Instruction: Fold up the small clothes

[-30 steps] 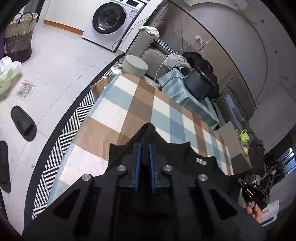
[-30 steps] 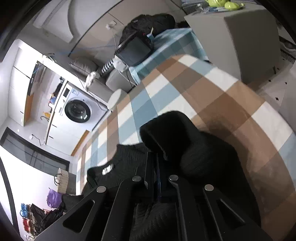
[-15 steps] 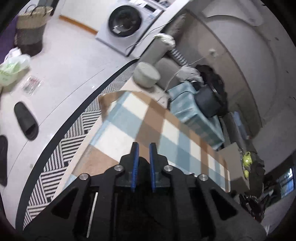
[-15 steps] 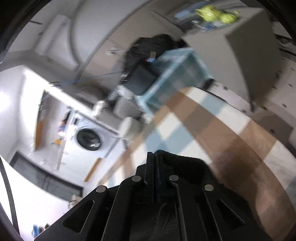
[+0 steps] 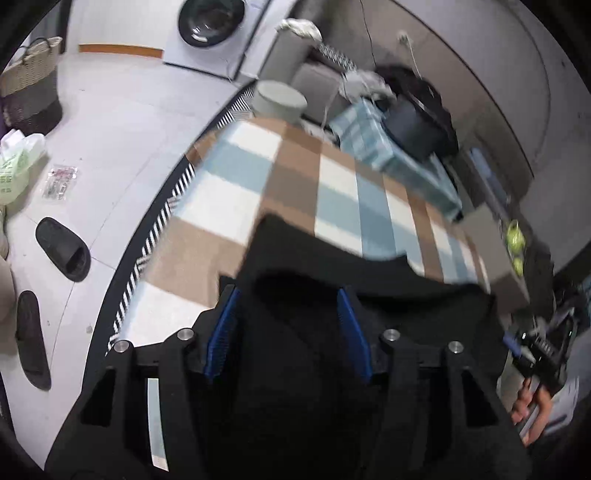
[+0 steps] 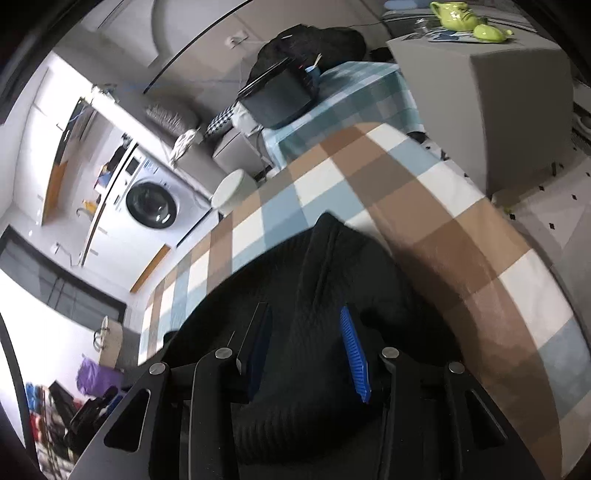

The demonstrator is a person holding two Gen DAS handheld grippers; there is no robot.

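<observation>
A black knitted garment (image 5: 332, 280) lies on the checked tablecloth (image 5: 295, 184). My left gripper (image 5: 288, 321) is open, its blue pads wide apart just above the garment's near part. In the right wrist view the same black garment (image 6: 332, 280) lies bunched on the checked cloth (image 6: 461, 240). My right gripper (image 6: 306, 350) is open over it, with the fabric showing between the pads. Neither gripper holds anything.
A grey stool (image 5: 282, 99) and a second table with a black box (image 5: 413, 125) stand beyond the far edge. A washing machine (image 5: 207, 26), a basket (image 5: 31, 85) and slippers (image 5: 62, 247) are on the floor to the left. A grey cabinet (image 6: 517, 92) stands to the right.
Both grippers were shut on the black garment and have opened, letting it go. The garment now lies on the cloth below both.
</observation>
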